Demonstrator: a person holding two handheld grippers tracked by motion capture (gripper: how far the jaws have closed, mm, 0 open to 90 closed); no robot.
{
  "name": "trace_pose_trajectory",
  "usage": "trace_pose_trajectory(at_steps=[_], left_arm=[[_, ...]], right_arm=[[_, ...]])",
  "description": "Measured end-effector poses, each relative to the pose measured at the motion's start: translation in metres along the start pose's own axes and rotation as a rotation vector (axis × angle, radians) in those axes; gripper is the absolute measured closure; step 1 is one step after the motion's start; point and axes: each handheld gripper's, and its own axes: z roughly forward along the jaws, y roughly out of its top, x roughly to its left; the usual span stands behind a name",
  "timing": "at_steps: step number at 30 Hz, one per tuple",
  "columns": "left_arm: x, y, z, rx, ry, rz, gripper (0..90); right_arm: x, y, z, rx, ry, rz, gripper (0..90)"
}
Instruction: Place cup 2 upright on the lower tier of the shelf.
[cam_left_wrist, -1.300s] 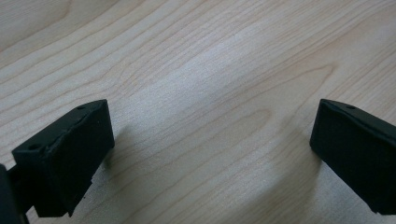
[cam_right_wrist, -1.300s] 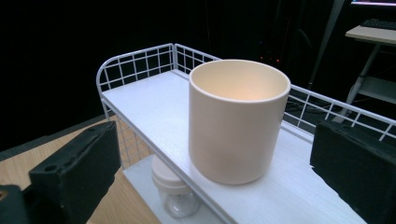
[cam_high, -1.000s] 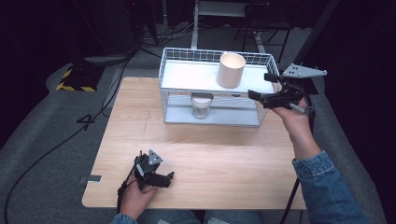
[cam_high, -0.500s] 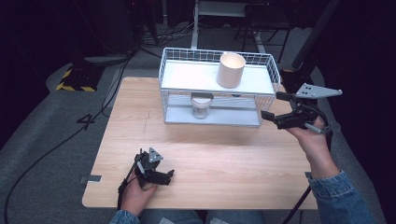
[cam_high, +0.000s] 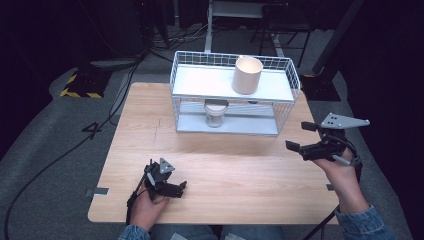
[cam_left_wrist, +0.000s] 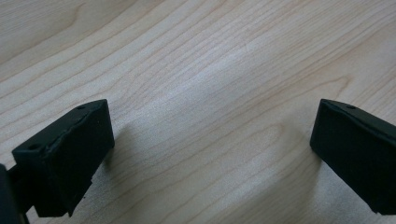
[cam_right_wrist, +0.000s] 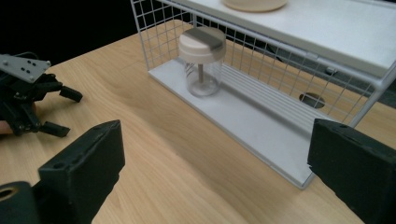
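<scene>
Right gripper view: clear glass jar (cam_right_wrist: 201, 60), white wire rack (cam_right_wrist: 261, 60), woodgrain table (cam_right_wrist: 154, 154).

Pale wood-grain surface (cam_high: 240, 170), white wire rack (cam_high: 235, 95), cream cup (cam_high: 246, 75), clear jar (cam_right_wrist: 201, 63) with white-and-grey lid, black claws

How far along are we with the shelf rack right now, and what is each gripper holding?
Looks done: the beige cup stands upright on the top shelf of the white wire rack. In hand: nothing. The right gripper is open beside the rack's right end; the left gripper rests open on the wooden table. Possibly left: the lidded glass jar on the lower shelf, untouched.
</scene>
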Motion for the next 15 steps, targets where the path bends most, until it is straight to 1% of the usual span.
trace_pose_trajectory(at_steps=[3,5,8,10,11,12,13,14,15], left_arm=[[0.0,0.0,0.0,0.0,0.0,-0.001,0.1],[0.0,0.0,0.0,0.0,0.001,0.0,0.1],[0.0,0.0,0.0,0.0,0.0,-0.001,0.1],[0.0,0.0,0.0,0.0,0.001,-0.001,0.1],[0.0,0.0,0.0,0.001,0.001,-0.002,0.1],[0.0,0.0,0.0,0.003,-0.001,-0.003,0.1],[0.0,0.0,0.0,0.003,-0.001,-0.003,0.1],[0.0,0.0,0.0,0.004,0.0,-0.003,0.1],[0.0,0.0,0.0,0.004,-0.001,-0.003,0.1]], right_arm=[[0.003,-0.011,-0.001,-0.005,0.002,0.014,5.0],[0.005,-0.019,-0.001,-0.003,-0.007,0.015,5.4],[0.007,-0.03,-0.001,0.01,-0.011,0.025,5.5],[0.008,-0.038,0.0,0.024,0.007,0.037,5.7],[0.008,-0.038,0.0,0.024,0.007,0.037,5.7],[0.009,-0.047,0.002,0.038,0.022,0.035,5.8],[0.009,-0.047,0.002,0.038,0.022,0.035,5.8],[0.009,-0.057,0.003,0.044,0.018,0.043,5.8],[0.009,-0.061,0.004,0.046,0.016,0.05,5.8]])
